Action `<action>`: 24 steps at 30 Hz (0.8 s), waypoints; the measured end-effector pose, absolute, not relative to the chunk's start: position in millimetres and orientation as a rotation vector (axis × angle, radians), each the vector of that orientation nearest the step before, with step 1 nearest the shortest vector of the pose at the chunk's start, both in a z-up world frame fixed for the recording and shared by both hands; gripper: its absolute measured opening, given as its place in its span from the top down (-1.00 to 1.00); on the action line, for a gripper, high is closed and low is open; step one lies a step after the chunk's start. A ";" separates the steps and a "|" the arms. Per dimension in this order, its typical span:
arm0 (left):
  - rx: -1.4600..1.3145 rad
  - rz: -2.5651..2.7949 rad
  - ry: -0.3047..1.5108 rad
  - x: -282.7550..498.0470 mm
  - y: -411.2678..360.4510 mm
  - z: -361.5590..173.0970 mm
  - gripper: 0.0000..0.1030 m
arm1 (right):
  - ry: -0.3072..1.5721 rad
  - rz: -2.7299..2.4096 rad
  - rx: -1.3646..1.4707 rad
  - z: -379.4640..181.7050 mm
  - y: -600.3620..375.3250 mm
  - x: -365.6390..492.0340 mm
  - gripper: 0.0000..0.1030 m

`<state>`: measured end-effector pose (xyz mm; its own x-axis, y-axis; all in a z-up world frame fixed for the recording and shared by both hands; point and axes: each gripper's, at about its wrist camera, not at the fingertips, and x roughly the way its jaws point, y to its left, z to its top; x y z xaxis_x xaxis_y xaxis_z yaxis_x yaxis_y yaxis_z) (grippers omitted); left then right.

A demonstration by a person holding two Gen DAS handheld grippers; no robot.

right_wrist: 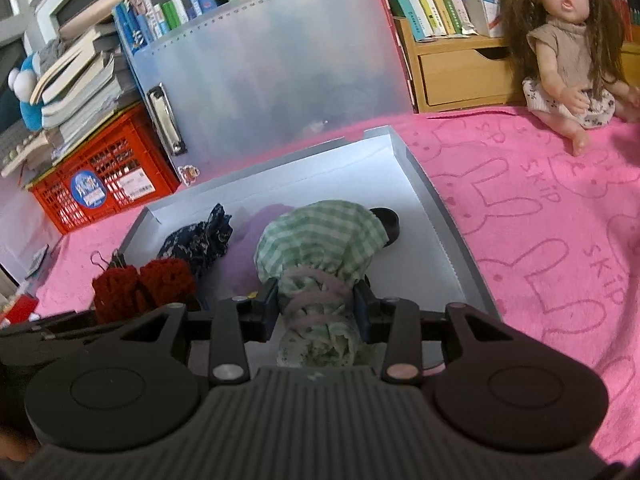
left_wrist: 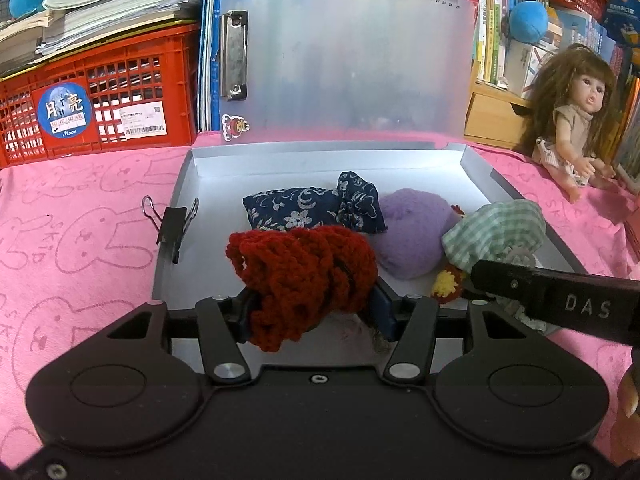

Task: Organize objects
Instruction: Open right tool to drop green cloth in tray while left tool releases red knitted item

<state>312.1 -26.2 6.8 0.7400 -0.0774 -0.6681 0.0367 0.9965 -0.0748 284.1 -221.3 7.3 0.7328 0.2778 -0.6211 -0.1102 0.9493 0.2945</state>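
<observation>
Crocheted red yarn [left_wrist: 304,276] is sitting between the pads of the left gripper [left_wrist: 314,306], at six o'clock in the left wrist view, over the near edge of the open grey file box [left_wrist: 180,184]. Its jaws are standing partly apart and appear to be pressing the yarn on both sides. In the right wrist view the right gripper [right_wrist: 316,304] is clamping the gathered, pink-wound neck of a green checked cloth bundle [right_wrist: 320,236], whose puffed end is hanging over the middle of the box.

Both pieces look light, soft and squashy; they are unlikely to break, though loose loops may snag on a pad or slide out of a slack grip. Taking each at its bunched waist seems the safest hold, as the grippers are doing.

Already lying inside the box are a navy flowered pouch [left_wrist: 296,208] at twelve o'clock from the yarn and a purple plush ball [left_wrist: 412,232] at about two o'clock. A black binder clip [left_wrist: 174,224] is biting the box's left wall at ten o'clock.

Underneath, a pink towel printed with rabbits [left_wrist: 80,240] is covering the surface, soft and possibly uneven. A red crate [left_wrist: 100,92] carrying books is standing at eleven o'clock, and a long-haired doll [left_wrist: 576,120] is sitting at two o'clock before crowded bookshelves.
</observation>
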 end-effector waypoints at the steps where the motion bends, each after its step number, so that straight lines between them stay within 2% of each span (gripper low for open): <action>1: -0.058 -0.063 0.735 312.1 -26.2 6.8 -0.05 | 0.717 0.215 0.234 7.0 -220.0 283.6 0.18; 3: -0.058 -0.062 0.737 311.7 -26.2 6.8 -0.06 | 0.715 0.215 0.228 6.8 -219.2 283.0 0.18; 6: -0.057 -0.062 0.744 311.5 -26.2 7.9 -0.15 | 0.715 0.216 0.229 7.4 -218.7 283.3 -0.09; 8: -0.052 -0.062 0.748 310.6 -25.5 9.4 -0.19 | 0.712 0.228 0.236 8.3 -218.4 282.1 -0.19; 10: -0.049 -0.062 0.743 308.0 -25.1 11.4 -0.30 | 0.701 0.236 0.244 11.1 -218.1 279.4 -0.37; 17: -0.062 -0.062 0.724 296.3 -19.6 25.4 -0.46 | 0.679 0.233 0.258 21.6 -222.4 269.8 -0.50; 19: -0.062 -0.068 0.712 290.9 -18.8 30.8 -0.57 | 0.671 0.227 0.265 25.7 -225.6 266.2 -0.52; 24: -0.066 -0.096 0.680 273.5 -18.5 46.2 -0.61 | 0.642 0.228 0.270 38.4 -230.8 253.2 -0.57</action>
